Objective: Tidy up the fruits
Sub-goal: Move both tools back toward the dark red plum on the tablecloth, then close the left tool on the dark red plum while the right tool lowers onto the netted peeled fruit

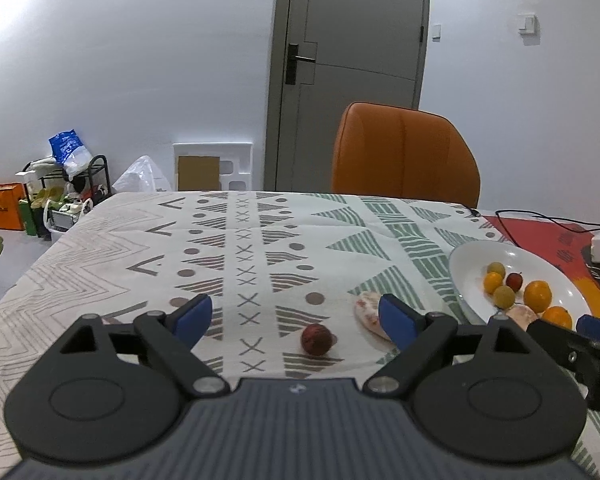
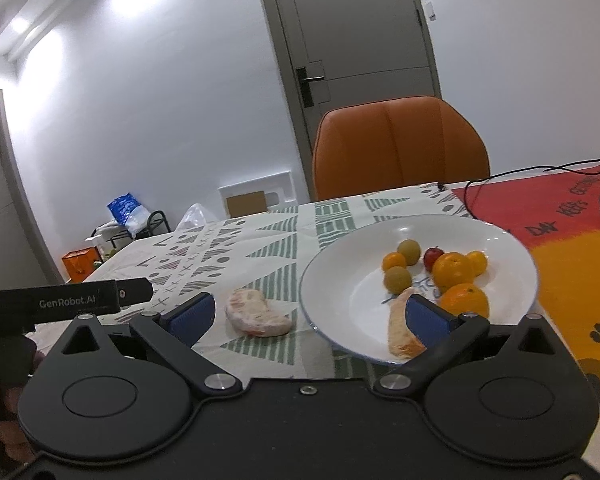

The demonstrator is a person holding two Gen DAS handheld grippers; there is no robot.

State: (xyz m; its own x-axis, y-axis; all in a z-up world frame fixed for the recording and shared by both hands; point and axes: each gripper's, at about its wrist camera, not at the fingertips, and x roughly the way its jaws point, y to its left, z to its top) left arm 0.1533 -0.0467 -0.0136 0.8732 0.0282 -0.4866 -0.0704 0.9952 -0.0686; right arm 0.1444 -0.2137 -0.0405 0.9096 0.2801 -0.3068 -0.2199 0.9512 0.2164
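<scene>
Right gripper (image 2: 307, 316) hung open over the surface (image 2: 260, 256). One pomelo slice (image 2: 256, 312) lay beside the plate (image 2: 332, 280), another slice (image 2: 398, 328) inside it, near the oranges (image 2: 454, 270).

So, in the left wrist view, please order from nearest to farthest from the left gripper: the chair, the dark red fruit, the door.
1. Dark red fruit, on the cloth just ahead of the open left gripper.
2. Chair, behind the table's far edge.
3. Door, in the back wall.
</scene>
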